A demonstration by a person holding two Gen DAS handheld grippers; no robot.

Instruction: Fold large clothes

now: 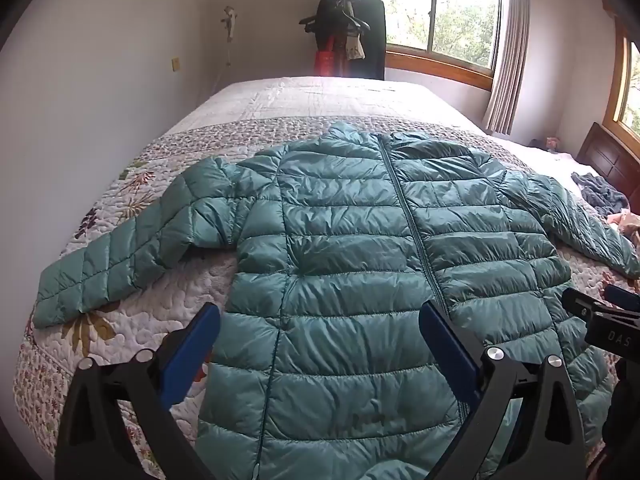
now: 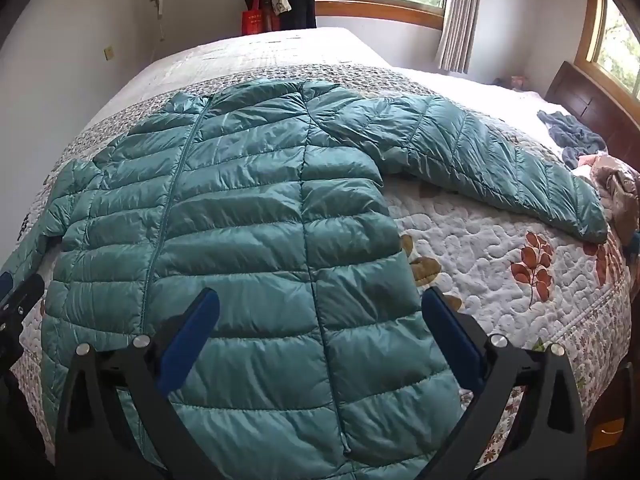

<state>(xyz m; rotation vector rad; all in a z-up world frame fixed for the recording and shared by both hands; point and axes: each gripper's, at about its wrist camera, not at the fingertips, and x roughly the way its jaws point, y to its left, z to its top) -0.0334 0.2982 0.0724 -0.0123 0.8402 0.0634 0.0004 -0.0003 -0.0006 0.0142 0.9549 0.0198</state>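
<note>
jacket (image 1: 360,240) hem: cut off by bottom edge | its right cuff (image 1: 630,268): clipped at frame edge | coat rack (image 1: 344,20) items: too small to identify

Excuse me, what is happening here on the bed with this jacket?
A person holds a two-finger gripper in each hand above a teal puffer jacket that lies flat and zipped on a quilted bedspread, sleeves spread to both sides. The left gripper and the right gripper both have their jaws open near the hem and grip nothing. No fold shows yet. Other clothes lie near the headboard.
</note>
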